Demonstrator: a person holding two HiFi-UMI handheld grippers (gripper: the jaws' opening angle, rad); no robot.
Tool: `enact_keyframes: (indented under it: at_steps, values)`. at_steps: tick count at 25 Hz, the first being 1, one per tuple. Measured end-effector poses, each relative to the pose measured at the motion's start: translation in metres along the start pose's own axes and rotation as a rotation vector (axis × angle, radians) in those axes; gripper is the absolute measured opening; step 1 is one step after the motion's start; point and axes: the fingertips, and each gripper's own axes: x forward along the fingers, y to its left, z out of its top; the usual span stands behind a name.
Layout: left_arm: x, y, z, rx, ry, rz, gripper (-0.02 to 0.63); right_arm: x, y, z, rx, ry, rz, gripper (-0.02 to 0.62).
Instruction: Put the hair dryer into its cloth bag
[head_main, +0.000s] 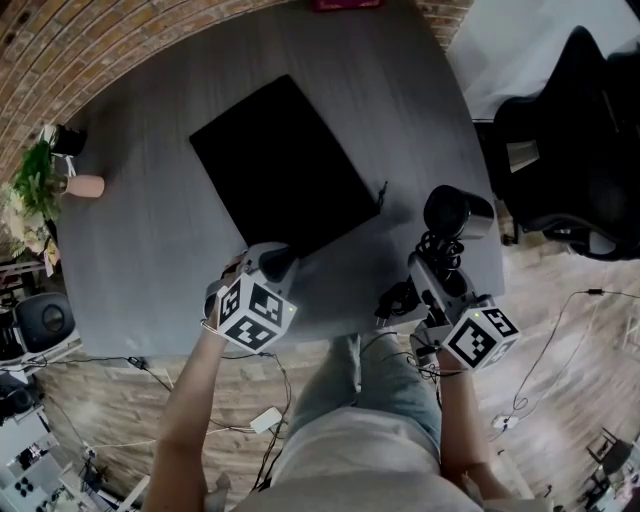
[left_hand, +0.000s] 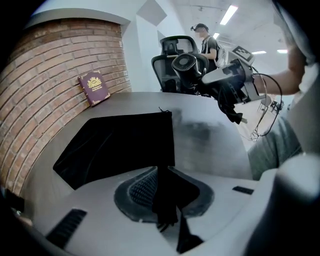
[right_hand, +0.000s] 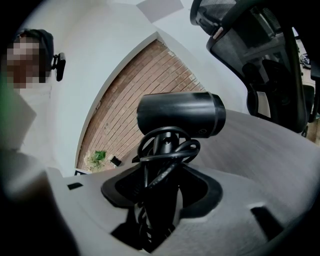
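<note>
As it points down, left gripper (left_hand: 161, 176) pinches bag (head_main: 280, 165).

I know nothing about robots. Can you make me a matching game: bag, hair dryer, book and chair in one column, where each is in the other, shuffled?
1 black cloth bag
2 hair dryer
3 red book
4 office chair

A leaning against the brick wall
B standing beside the table
C handle held in the right gripper
D flat on the table, edge pinched in the left gripper

Pairs: 1-D, 2-C, 3-A, 4-B
</note>
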Motion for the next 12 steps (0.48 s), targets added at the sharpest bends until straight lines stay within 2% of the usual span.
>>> enact_keyframes:
  at_steps: [12]
  values:
    - [-0.0037,0.0049,0.0056,-0.077,-0.03,-0.007,0.025,0.0045,0.0011,0.0044,-0.021,0.016,0.011,0.207]
